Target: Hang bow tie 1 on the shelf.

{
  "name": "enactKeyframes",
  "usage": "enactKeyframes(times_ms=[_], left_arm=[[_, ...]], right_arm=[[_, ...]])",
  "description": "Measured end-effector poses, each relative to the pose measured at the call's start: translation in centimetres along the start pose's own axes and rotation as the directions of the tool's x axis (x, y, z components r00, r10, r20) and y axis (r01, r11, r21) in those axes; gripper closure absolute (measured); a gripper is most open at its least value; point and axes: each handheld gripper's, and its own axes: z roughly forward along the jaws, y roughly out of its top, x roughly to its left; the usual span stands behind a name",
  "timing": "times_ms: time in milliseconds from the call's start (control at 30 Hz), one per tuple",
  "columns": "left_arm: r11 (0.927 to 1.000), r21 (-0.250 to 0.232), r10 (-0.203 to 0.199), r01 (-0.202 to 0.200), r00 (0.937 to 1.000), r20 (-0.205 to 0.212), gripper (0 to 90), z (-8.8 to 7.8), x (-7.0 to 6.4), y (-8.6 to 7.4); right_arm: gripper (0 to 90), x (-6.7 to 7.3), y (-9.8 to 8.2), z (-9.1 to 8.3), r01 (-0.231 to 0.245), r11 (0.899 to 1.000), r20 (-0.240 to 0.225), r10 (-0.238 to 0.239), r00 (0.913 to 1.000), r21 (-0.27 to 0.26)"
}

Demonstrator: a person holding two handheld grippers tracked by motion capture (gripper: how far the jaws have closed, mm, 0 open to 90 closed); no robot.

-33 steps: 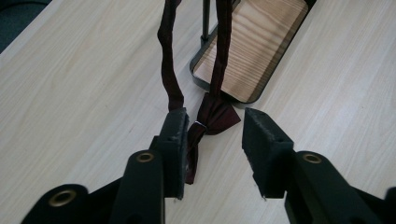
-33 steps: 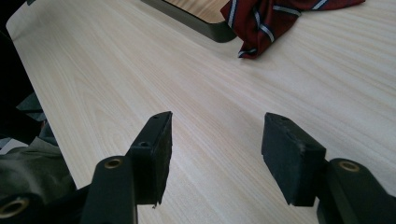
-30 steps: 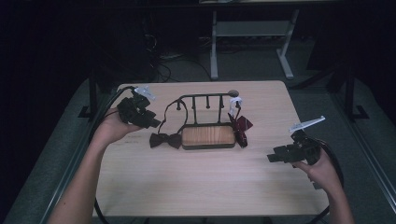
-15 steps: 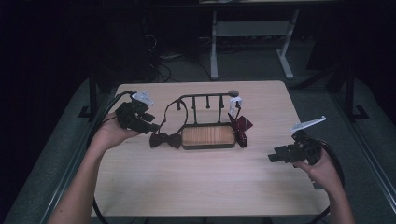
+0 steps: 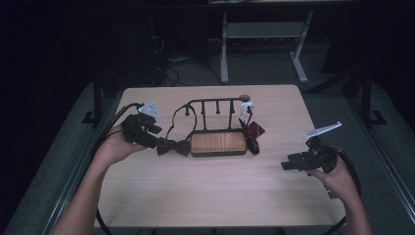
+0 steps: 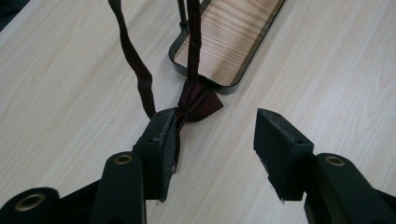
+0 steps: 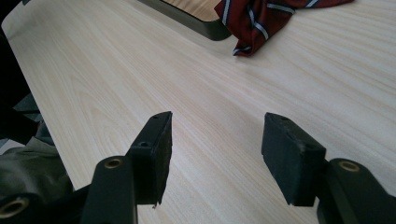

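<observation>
I have the left gripper [image 5: 155,142] at the left of the high view, just beside the dark maroon fabric bow tie [image 5: 173,147] that lies flat on the pale wooden table [image 5: 215,196], against the left end of the black metal rack with the wooden base [image 5: 218,143]. In the left gripper view the bow tie [image 6: 198,102] sits at the tip of the left-hand jaw, its near wing touching the inner face of that pad, while the right-hand jaw stands well clear of it over bare table. These jaws have just been opening and now stand fairly wide; I judge the cloth is let go, not pinched, though a fold may cling to the one pad.

The relation that matters: the bow's long axis runs left to right across the high view, pointing from my claw toward the rack, and its dark strap [image 5: 177,117] loops up from the knot to the rack's top rail, toward the upper middle of the frame. So the tie lies straight ahead of the left claw, slightly off to its left-hand jaw.

My right gripper [image 5: 288,165] hovers at the right of the high view, jaws wide with nothing between them, well apart from the bow tie. Nearer to it is a red striped necktie [image 7: 275,18], draped at the rack's right end. The left hand is plainly the nearer one for the bow.
</observation>
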Motion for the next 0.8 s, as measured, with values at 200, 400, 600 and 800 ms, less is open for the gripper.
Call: enactKeyframes(times_ms=[200, 400, 600, 800], left_arm=[[1.0000, -0.004, 0.002, -0.002, 1.0000, -0.001, 45.8, 0.0, -0.5, -0.3], [1.0000, -0.004, 0.009, -0.009, 1.0000, 0.004, 42.2, 0.4, -0.9, -0.9], [0.9999, -0.008, 0.008, -0.008, 0.9999, 0.012, 39.2, 0.8, -1.4, -1.4], [0.9998, -0.018, 0.011, -0.010, 0.9999, 0.012, 38.3, 1.0, -1.8, -2.0]], right_arm=[[42.8, 0.0, 0.0, 0.0, 0.000, 1.000, 0.000, 0.000, 1.0000, 0.001], [42.8, 0.0, 0.0, -0.1, 0.000, 1.000, 0.002, 0.000, 1.0000, 0.001], [42.7, -0.1, -0.1, 0.0, 0.001, 1.000, 0.002, -0.001, 1.0000, 0.003], [42.7, -0.1, -0.1, 0.1, -0.001, 1.000, 0.002, 0.001, 1.0000, 0.005]])
